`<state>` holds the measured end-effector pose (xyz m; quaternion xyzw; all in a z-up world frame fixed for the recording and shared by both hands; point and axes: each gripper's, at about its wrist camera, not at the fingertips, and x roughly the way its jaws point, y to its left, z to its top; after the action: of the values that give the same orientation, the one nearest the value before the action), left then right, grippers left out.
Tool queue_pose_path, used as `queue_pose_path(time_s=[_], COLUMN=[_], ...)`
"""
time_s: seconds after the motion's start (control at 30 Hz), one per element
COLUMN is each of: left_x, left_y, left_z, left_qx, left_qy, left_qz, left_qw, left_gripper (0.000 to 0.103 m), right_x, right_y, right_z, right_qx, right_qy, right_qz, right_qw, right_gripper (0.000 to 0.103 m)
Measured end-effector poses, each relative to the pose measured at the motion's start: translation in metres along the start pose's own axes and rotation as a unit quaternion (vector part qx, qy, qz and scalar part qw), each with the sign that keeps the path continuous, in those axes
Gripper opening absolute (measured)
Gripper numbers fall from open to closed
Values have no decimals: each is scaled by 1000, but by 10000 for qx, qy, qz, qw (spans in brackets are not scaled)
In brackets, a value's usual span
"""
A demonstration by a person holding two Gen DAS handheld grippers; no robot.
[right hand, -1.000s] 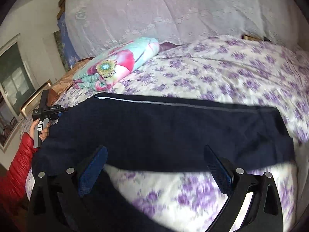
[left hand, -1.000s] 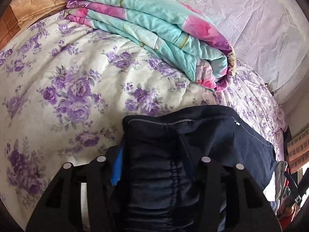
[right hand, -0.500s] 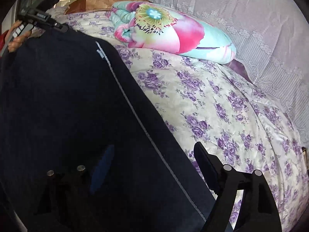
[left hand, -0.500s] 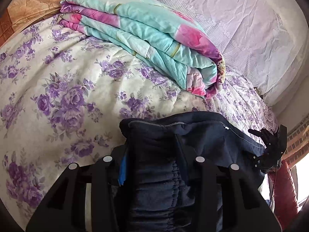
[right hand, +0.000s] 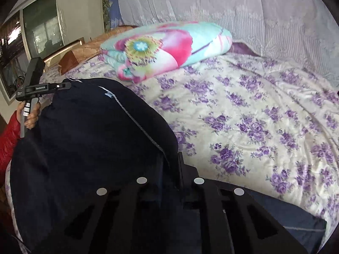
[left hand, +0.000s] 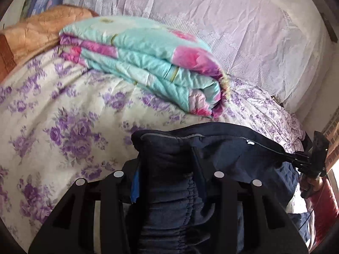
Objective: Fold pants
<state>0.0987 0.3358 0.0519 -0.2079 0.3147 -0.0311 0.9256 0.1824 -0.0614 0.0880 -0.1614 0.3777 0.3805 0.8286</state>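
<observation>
While lifted off the bed, dark navy fabric pants [left hand: 211,154] w/ gathered elastic waistband and thin pale piping along the seam, hanging stretched btwn both grippers. In left wrist view, bunched waistband clamped in black left gripper [left hand: 169,182], blue pad showing at one finger, cloth filling the gap btwn fingers. In right wrist view, black right gripper [right hand: 171,180] w/ jaws closing, nearly together, navy cloth pinched btwn them; rest of the pants draped to the left, a fold also lying under the gripper at lower right. Same view: left gripper [right hand: 61,85] seen from outside at the far corner of the cloth, held by a hand [right hand: 29,116] w/ red puffy sleeve [right hand: 7,139]. Below the pants, cream bedsheet w/ purple flower print [right hand: 264,116]. Farther back on the bed, folded turquoise-and-pink floral quilt [left hand: 148,63], well apart from the pants. Beside it, orange-brown pillow [left hand: 38,29]. Behind, white lace curtain [left hand: 243,25]; window [right hand: 40,25] at left in right wrist view.
</observation>
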Motion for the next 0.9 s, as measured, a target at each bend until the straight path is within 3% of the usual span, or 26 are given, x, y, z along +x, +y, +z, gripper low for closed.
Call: queue_pose_path(time_s=[0.17,0.33,0.43,0.53,0.63,0.67,0.7,0.77,0.87,0.9], left_x=[-64,-134,-153,-162,-168,-165,-163,-157,-139,-133], left_y=[-9,-4,30,52,37,27,20,9,10,11], left_z=[-8,-65,-109,-140,-150,-150,-150,-147,-141,-140], left_qx=[-172,-326,-1168,-1870,-1845,-1769,-1731,-1727,-1992,-2061], left_qy=[-749,-1026,-639,-250,-8,134,210,275,456,507], left_qz=[-695,-1092,-969,-1115,-1128,-1084,-1025,-898,-611,-551], left_qw=[9946,9882,9863,9757,9763,9782,9793,9805,9770,9757], left_gripper=[39,37,54,55,55,55,55,61,67,67], right_x=[-93,-151,-151,-144,-150,-156,-159,-161,-161,-164], right_y=[63,134,163,180,177,176,175,171,161,156], right_z=[-38,-121,-174,-210,-214,-213,-213,-212,-215,-218], right_qx=[-134,-149,-42,-153,18,64,127,258,671,919], right_qy=[-663,-861,-447,-296,-514,-728,-890,-1003,-990,-1024], right_qz=[-166,-75,198,187,13,21,55,-8,111,157], right_qw=[9976,9961,9988,9993,9987,9973,9959,9946,9928,9904], right_gripper=[12,12,12,12,14,23,41,56,59,67])
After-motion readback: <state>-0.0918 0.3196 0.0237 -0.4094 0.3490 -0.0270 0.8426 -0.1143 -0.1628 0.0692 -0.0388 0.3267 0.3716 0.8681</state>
